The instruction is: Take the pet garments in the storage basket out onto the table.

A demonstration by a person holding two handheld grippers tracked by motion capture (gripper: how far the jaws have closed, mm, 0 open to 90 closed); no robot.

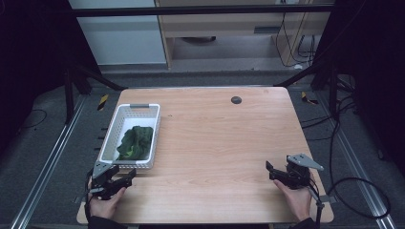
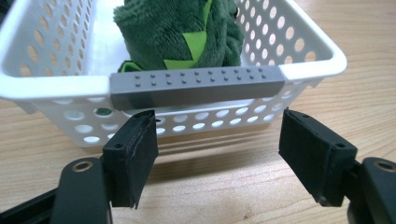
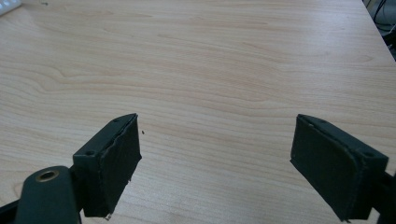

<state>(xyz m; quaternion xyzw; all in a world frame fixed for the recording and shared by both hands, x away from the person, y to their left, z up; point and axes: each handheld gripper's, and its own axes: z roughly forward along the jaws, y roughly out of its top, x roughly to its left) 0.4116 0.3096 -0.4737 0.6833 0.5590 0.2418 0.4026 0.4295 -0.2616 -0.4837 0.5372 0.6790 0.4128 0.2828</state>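
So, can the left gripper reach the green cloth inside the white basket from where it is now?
Probably yes, but not straight ahead. The left gripper is open and low, facing the basket wall and its grey handle. The green cloth lies behind that wall, uncovered from above, so the gripper must go over the rim.
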